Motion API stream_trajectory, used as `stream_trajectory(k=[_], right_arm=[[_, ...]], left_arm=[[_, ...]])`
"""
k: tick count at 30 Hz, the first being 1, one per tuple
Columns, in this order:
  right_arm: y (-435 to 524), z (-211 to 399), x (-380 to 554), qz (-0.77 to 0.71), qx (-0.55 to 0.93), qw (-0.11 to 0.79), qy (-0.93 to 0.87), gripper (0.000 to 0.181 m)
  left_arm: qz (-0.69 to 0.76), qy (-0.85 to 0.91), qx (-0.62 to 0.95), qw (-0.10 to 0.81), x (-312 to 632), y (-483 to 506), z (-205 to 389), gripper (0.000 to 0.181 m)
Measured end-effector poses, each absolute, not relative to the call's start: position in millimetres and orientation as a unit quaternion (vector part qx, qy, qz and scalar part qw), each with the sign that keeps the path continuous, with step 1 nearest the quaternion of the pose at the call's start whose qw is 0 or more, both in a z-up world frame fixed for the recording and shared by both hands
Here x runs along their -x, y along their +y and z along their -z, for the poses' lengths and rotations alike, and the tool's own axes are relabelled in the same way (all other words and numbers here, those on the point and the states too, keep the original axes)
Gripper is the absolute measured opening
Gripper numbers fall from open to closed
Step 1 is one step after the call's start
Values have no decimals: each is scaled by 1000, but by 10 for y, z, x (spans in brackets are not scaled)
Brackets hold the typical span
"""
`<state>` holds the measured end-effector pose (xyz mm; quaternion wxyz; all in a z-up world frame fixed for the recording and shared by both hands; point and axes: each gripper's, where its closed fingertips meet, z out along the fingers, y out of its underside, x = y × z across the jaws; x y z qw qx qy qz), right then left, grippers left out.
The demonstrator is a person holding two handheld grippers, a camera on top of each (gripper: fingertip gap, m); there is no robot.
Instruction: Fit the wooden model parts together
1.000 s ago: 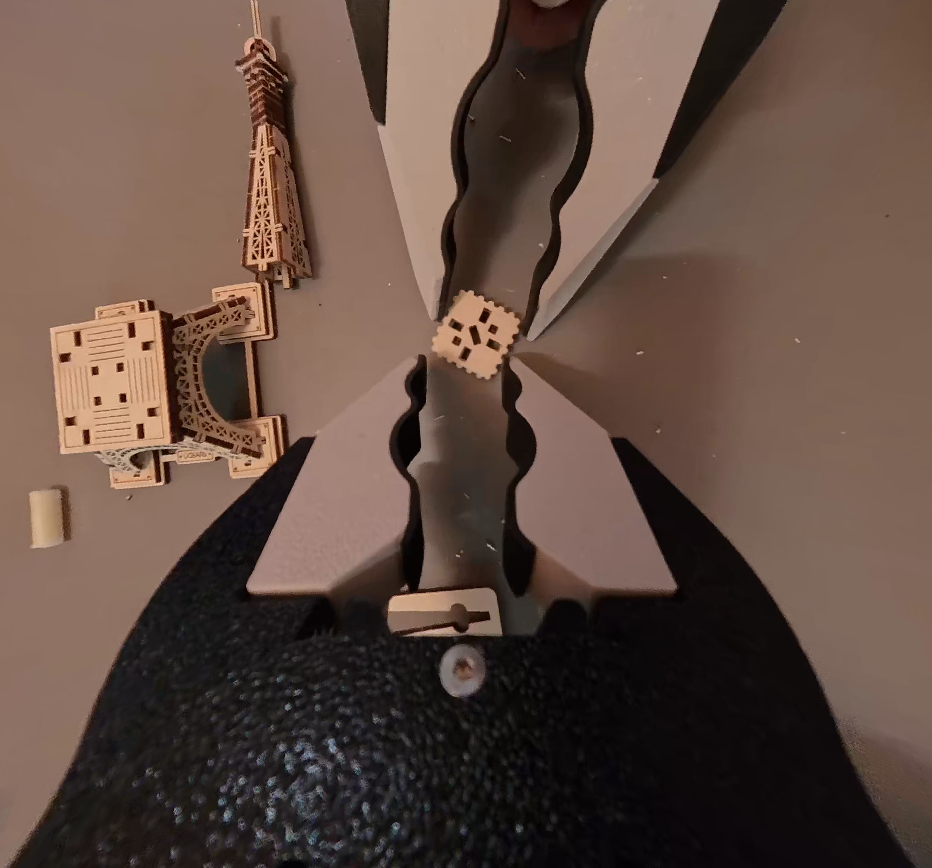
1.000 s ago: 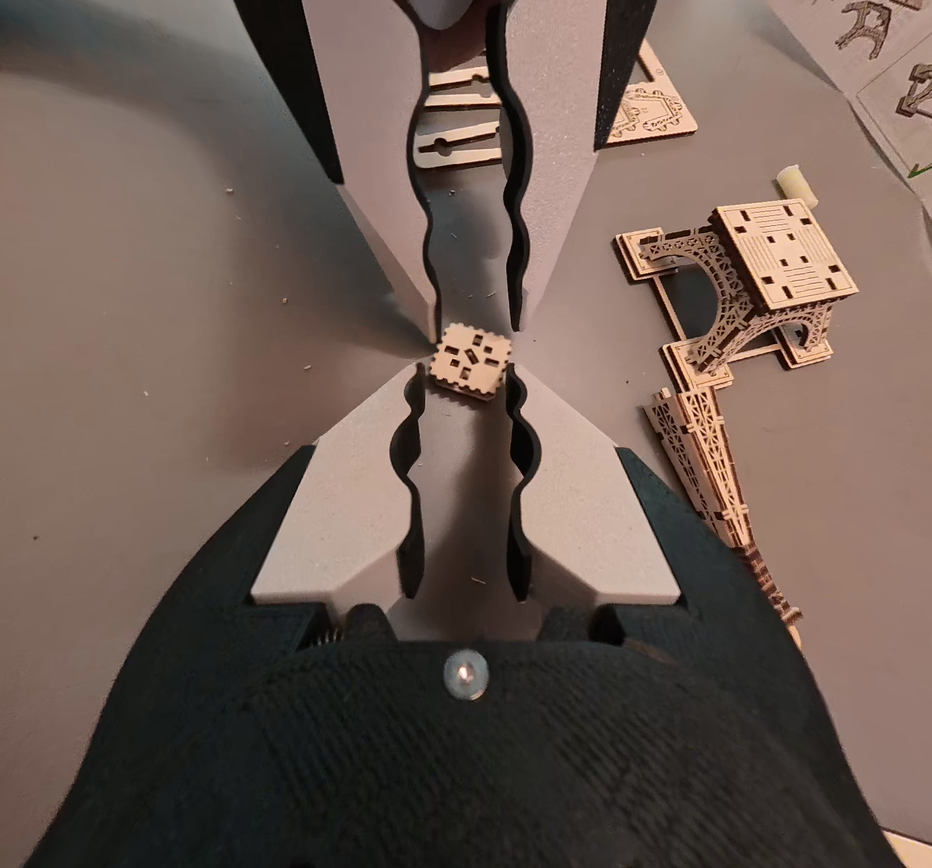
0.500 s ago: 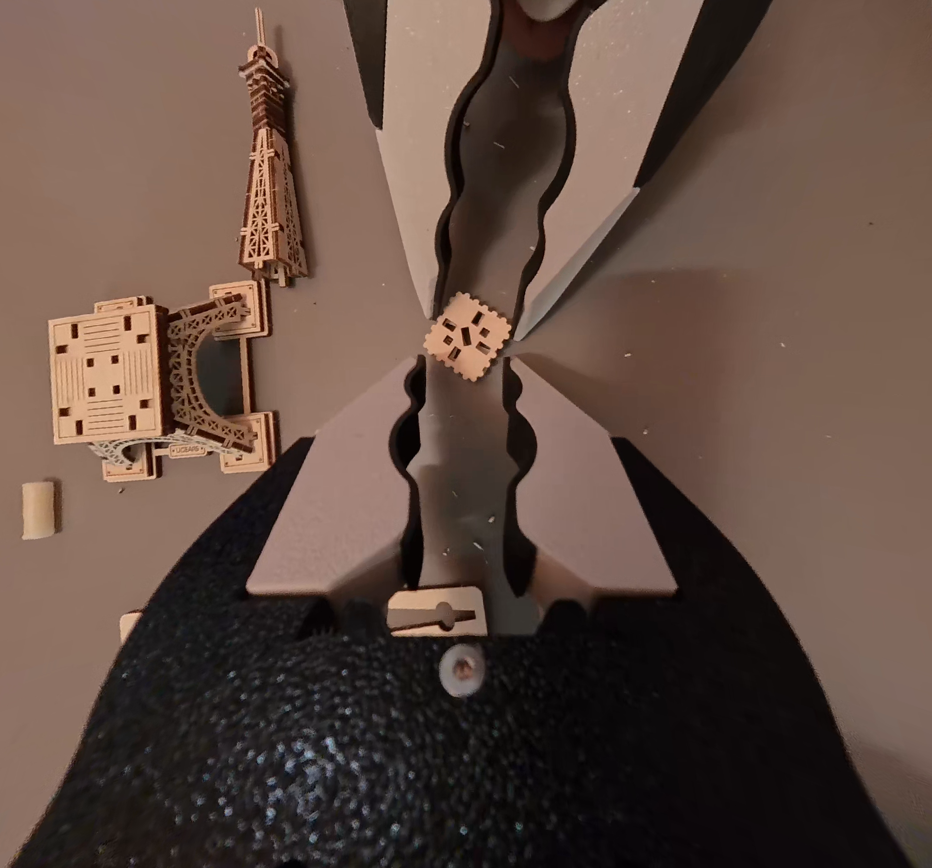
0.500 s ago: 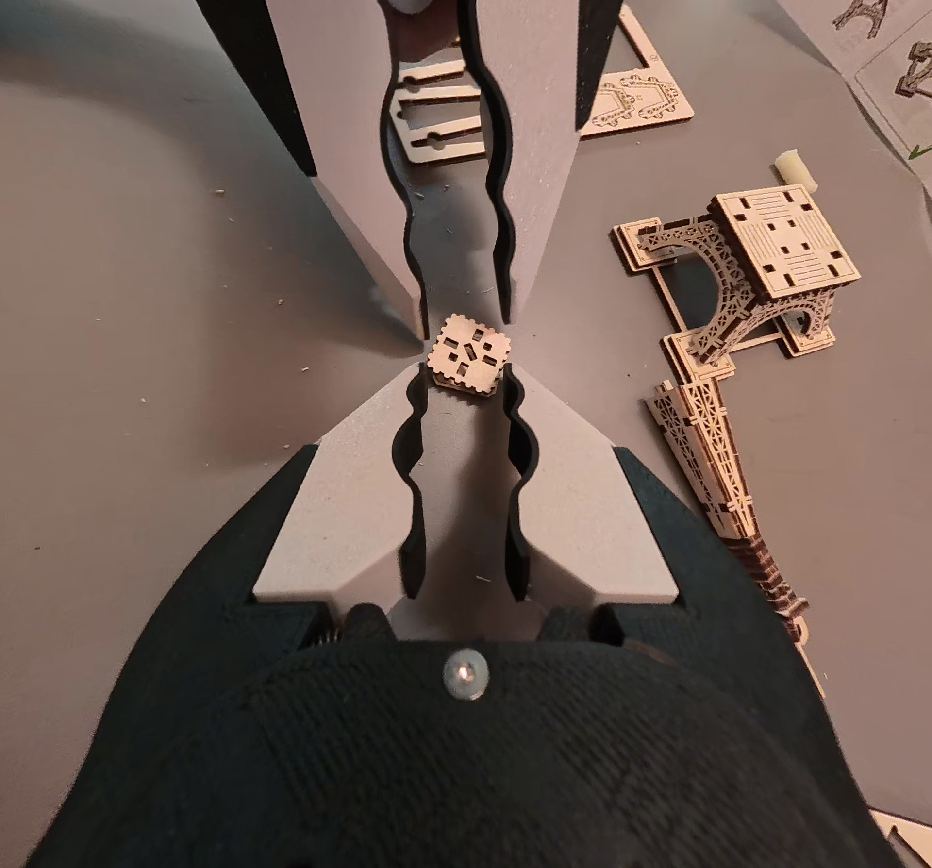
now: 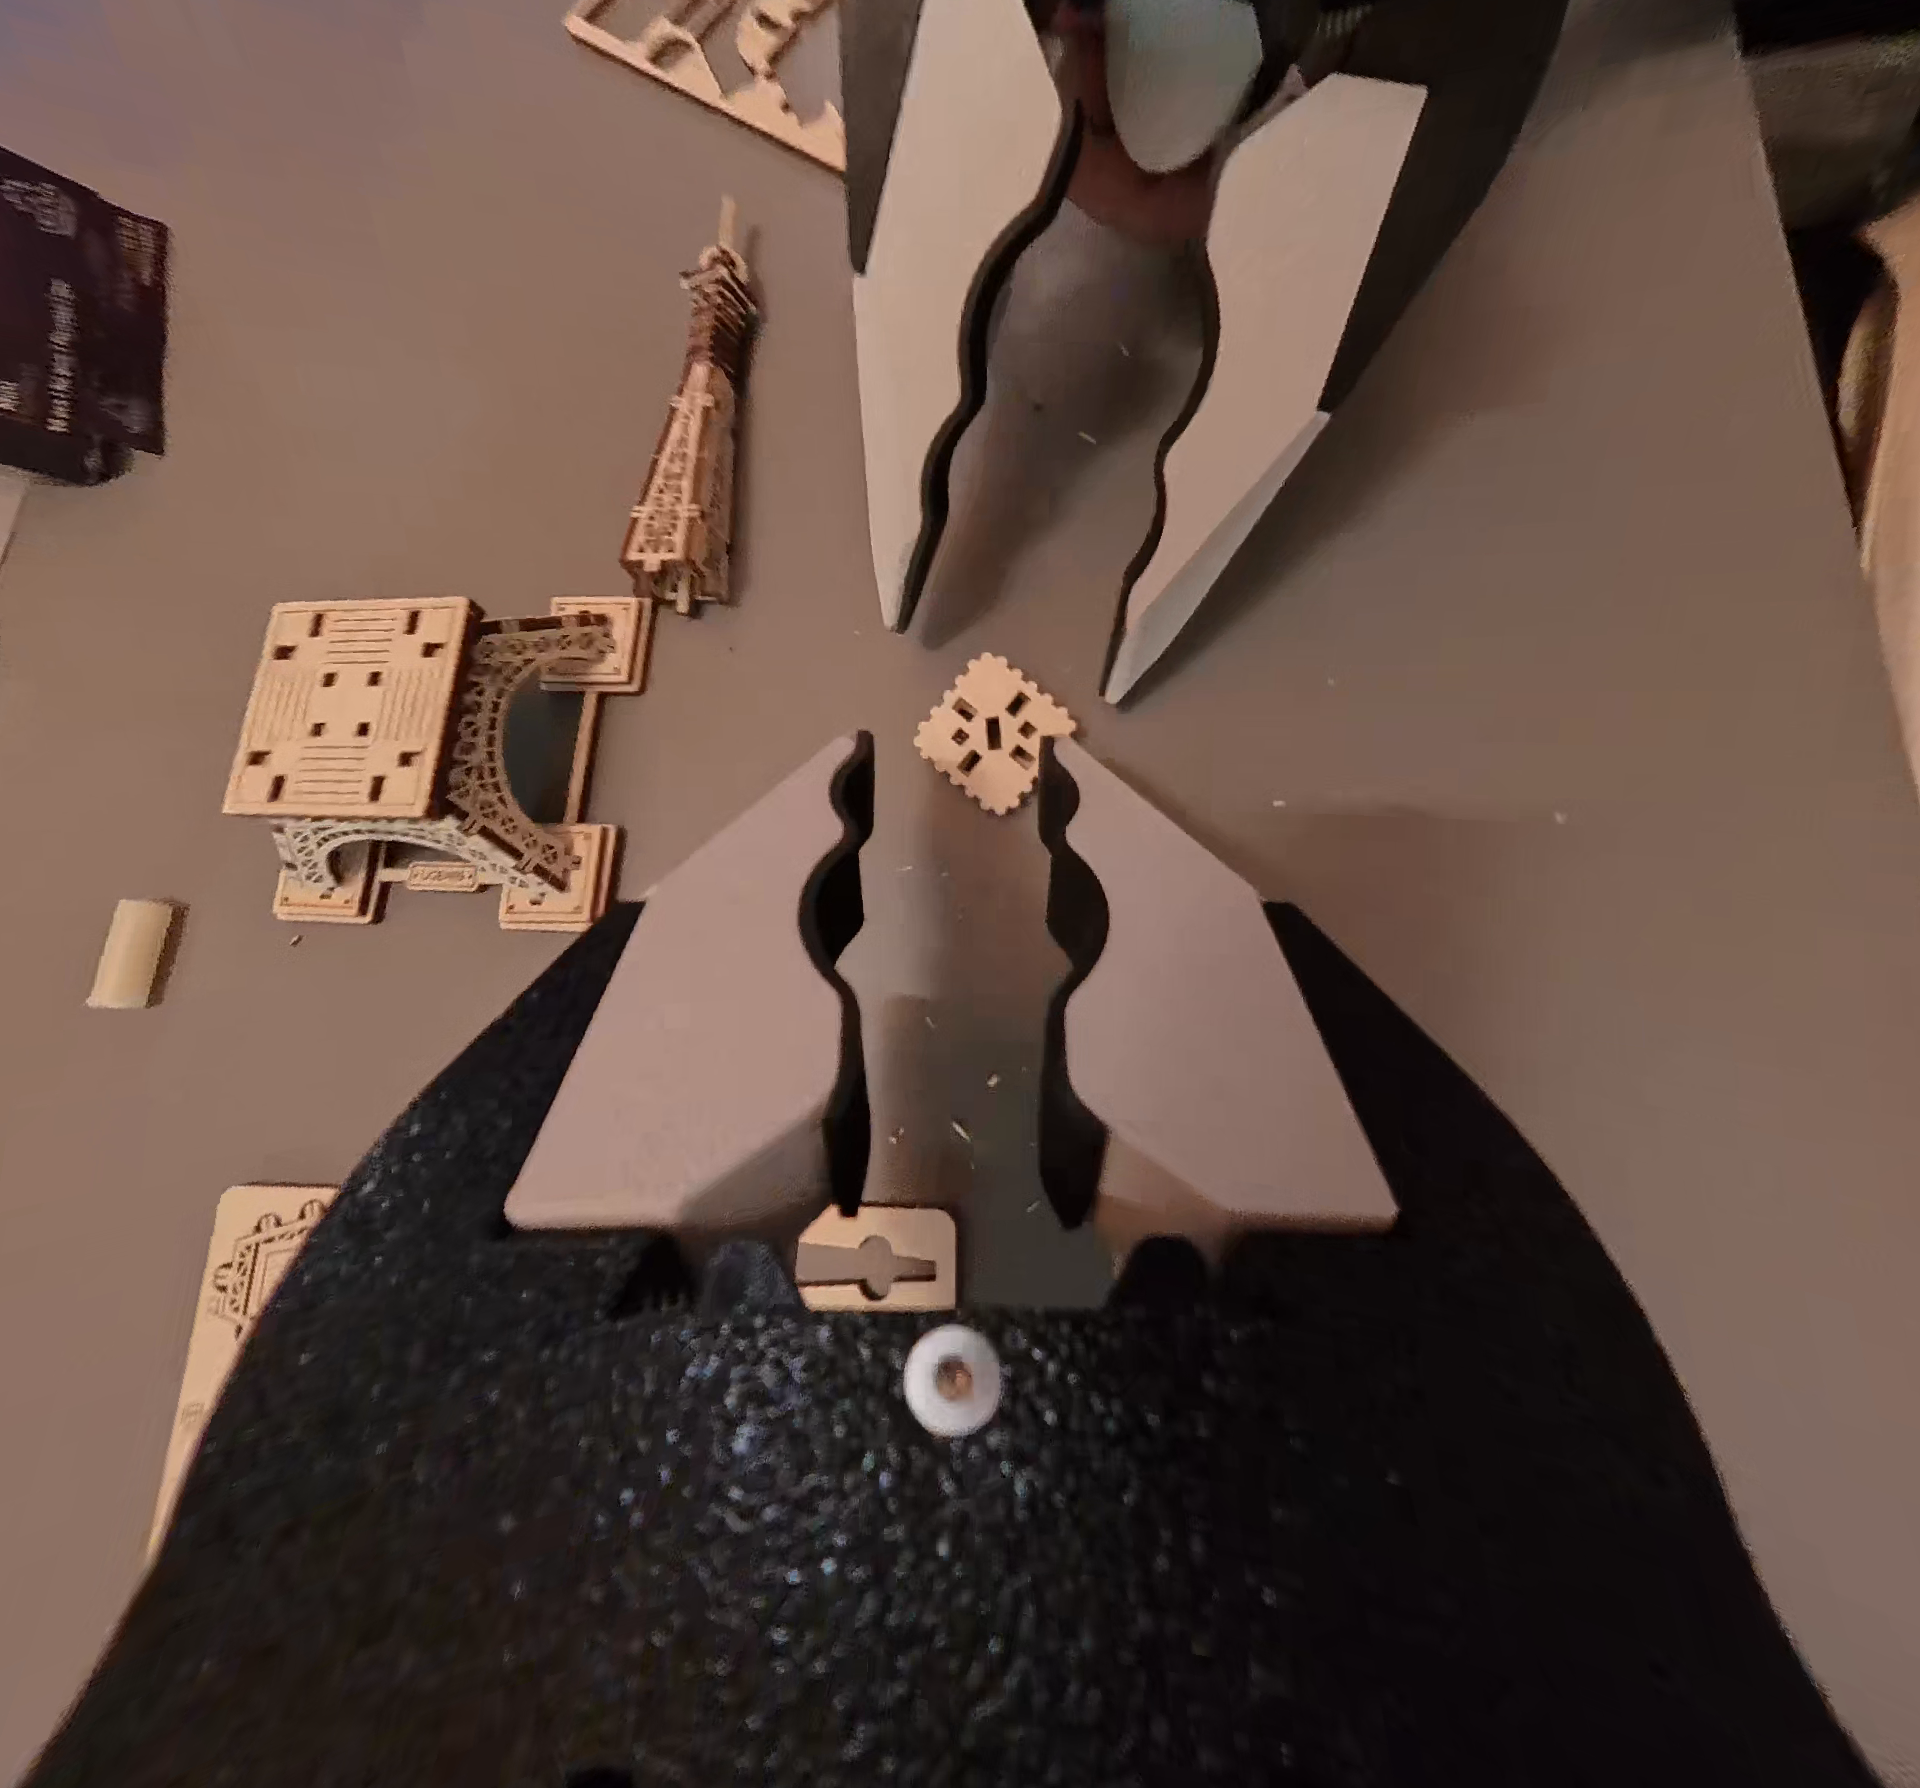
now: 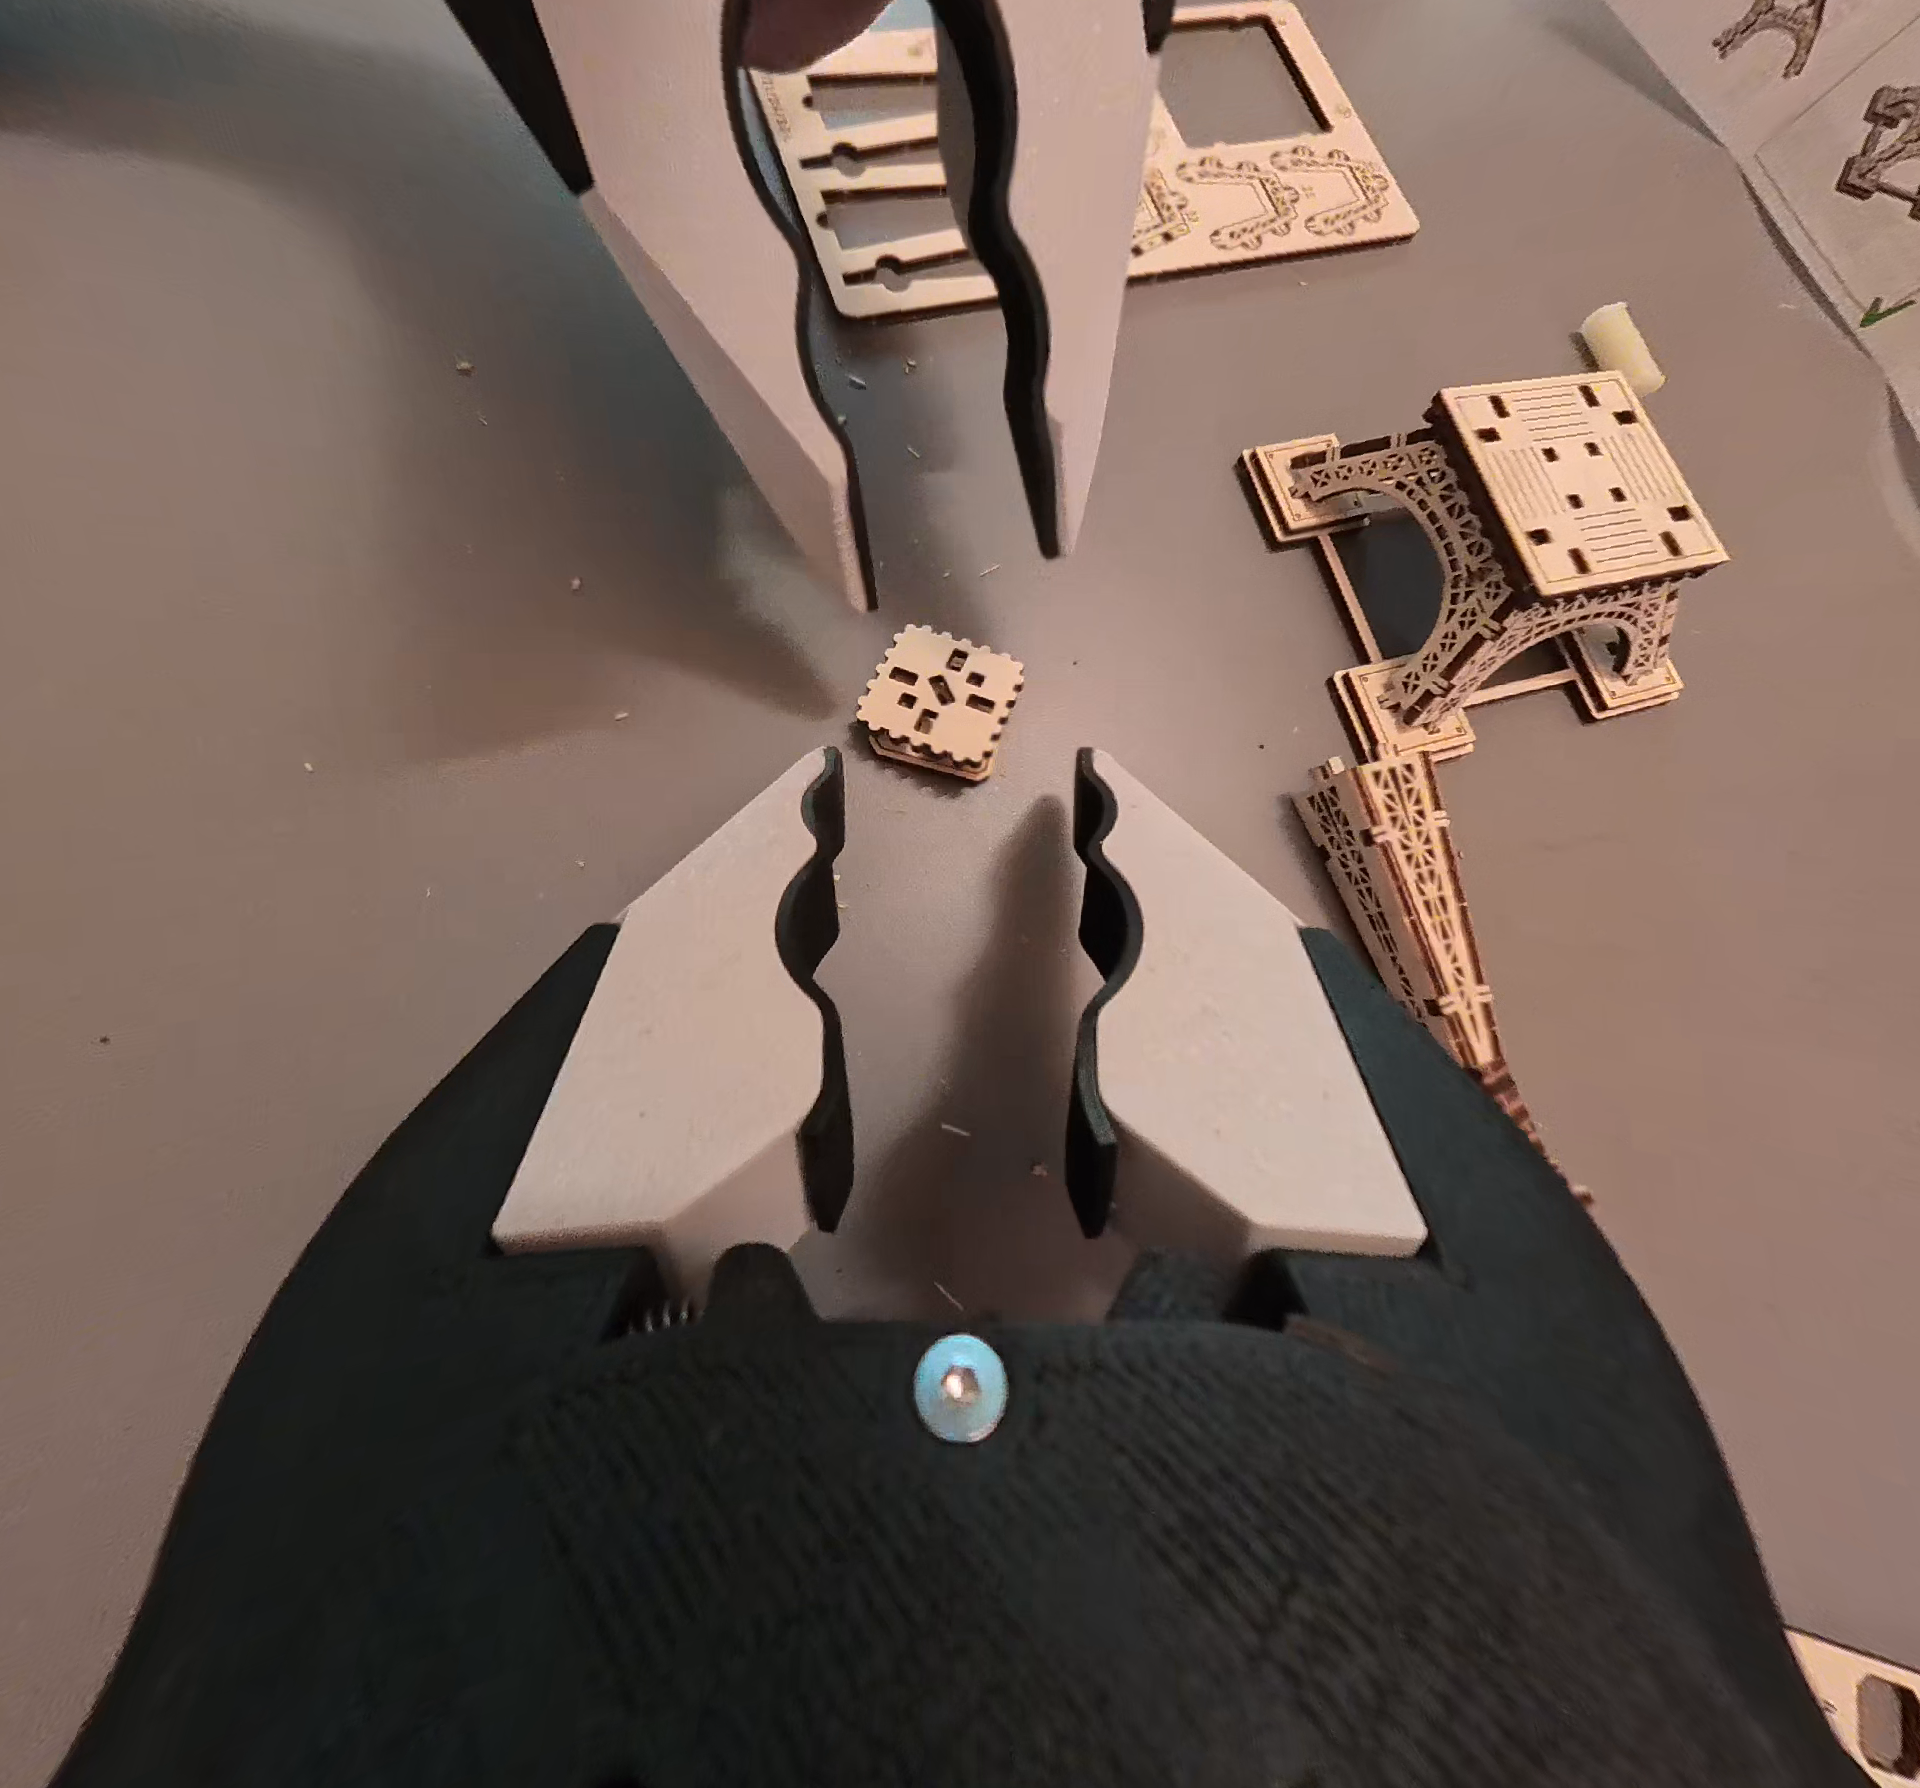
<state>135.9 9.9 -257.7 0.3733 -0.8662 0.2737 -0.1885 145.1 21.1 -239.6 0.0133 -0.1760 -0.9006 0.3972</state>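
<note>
Both tools (image 5: 956, 751) (image 6: 951, 767) gape, tips facing, flanking square piece (image 6: 941, 705).

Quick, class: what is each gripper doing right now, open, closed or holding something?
Left gripper: open, holding nothing.
Right gripper: open, holding nothing.

Two handheld grippers face each other tip to tip. The left gripper (image 5: 954, 751) holds its jaws parted, grey fingers (image 5: 717, 1011) spread with nothing between them. Opposite, the right gripper (image 6: 951, 767) is likewise spread wide, its fingertips clear of the left's.
</note>
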Motion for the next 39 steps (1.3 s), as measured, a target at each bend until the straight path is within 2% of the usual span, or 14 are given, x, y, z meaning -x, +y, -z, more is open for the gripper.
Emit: stream_trajectory(k=[4,8,13,14,18,21,26,33,39], right_arm=[[3,2488,-1403,193,856,387,282,47],[-189,2336,-1533,225,826,414,310,60],[-517,2250,-1721,290,788,414,351,97],[-568,2223,-1751,300,781,415,358,103],[-734,2113,-1872,355,738,429,381,108],[-792,2101,-1923,382,728,420,384,120],[-879,2067,-1985,409,716,412,389,113],[-879,2123,-1998,413,725,390,390,106],[-862,2244,-2027,373,744,380,404,108]], left_arm=[[-465,-877,119,-16,-1556,150,2254,30],[-529,-846,26,-62,-1728,84,2154,36],[-557,-809,-71,-172,-2069,132,2063,61],[-555,-805,-81,-193,-2131,148,2060,71],[-528,-791,-125,-284,-2409,252,2042,104],[-501,-771,-146,-364,-2612,330,2003,115],[-468,-735,-133,-473,-2701,471,1871,119],[-459,-692,-130,-542,-2689,632,1760,119],[-449,-665,-110,-586,-2662,672,1687,122]])
